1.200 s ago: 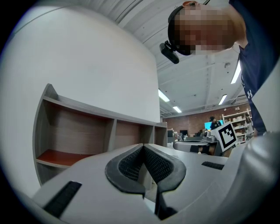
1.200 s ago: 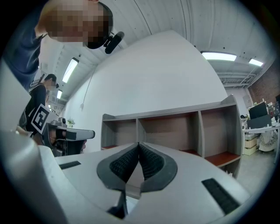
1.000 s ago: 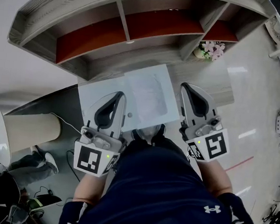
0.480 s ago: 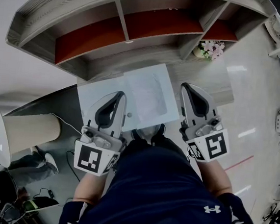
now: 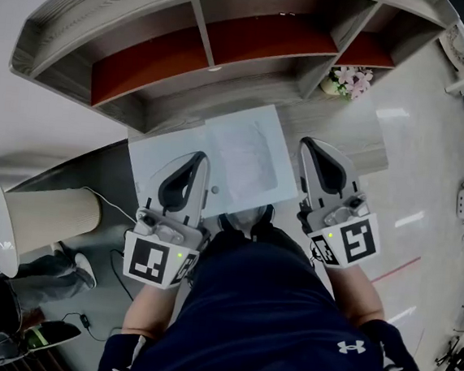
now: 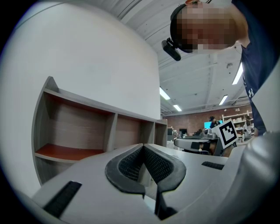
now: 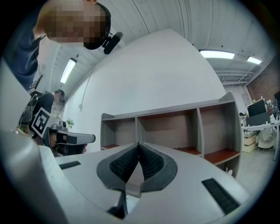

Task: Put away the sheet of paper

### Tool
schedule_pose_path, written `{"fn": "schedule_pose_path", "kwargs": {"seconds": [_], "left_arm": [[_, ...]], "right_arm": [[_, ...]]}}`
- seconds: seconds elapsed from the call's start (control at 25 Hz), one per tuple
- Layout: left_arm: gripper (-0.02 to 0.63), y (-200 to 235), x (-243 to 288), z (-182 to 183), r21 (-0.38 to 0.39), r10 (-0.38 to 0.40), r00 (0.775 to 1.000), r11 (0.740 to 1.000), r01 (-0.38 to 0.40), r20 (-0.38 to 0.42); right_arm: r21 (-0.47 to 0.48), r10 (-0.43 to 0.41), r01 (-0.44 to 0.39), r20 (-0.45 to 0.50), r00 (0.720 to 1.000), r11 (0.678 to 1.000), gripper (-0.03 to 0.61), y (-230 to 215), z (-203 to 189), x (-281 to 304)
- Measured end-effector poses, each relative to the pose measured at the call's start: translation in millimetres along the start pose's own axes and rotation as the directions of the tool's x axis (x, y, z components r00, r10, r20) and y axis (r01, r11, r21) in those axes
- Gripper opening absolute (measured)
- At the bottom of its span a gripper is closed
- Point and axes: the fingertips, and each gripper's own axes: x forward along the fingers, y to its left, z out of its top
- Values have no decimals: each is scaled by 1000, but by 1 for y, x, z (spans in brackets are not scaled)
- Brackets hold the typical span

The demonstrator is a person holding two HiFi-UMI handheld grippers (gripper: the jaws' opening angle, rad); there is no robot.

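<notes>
In the head view a white sheet of paper (image 5: 243, 153) with faint print lies flat on a larger pale sheet (image 5: 156, 165) on the wooden desk, in front of the shelf unit (image 5: 230, 38). My left gripper (image 5: 199, 158) hovers over the near left part of the pale sheet, jaws shut and empty. My right gripper (image 5: 308, 144) is held just right of the paper, also shut with nothing in it. In the left gripper view the left gripper (image 6: 143, 146) has its pads meeting at the tip. The right gripper (image 7: 138, 144) looks the same in its own view. Both point level at the shelf.
The shelf unit (image 7: 175, 127) has three open compartments with red-brown floors. A small bunch of pink flowers (image 5: 350, 80) stands at the desk's right end. A beige cylinder (image 5: 49, 216) and cables lie on the floor at left. Another person crouches at the bottom left.
Neither gripper nor the paper has moved. Only the person at the bottom left has shifted a little.
</notes>
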Motion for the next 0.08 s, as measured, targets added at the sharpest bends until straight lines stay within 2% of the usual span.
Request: {"fn": "schedule_pose_path", "kwargs": {"seconds": [0.08], "left_arm": [[15,0,1,-1,-3,0,1000,1000,0,-1]], "right_arm": [[1,0,0,-1,1000,1000,14,-1,0,0]]}}
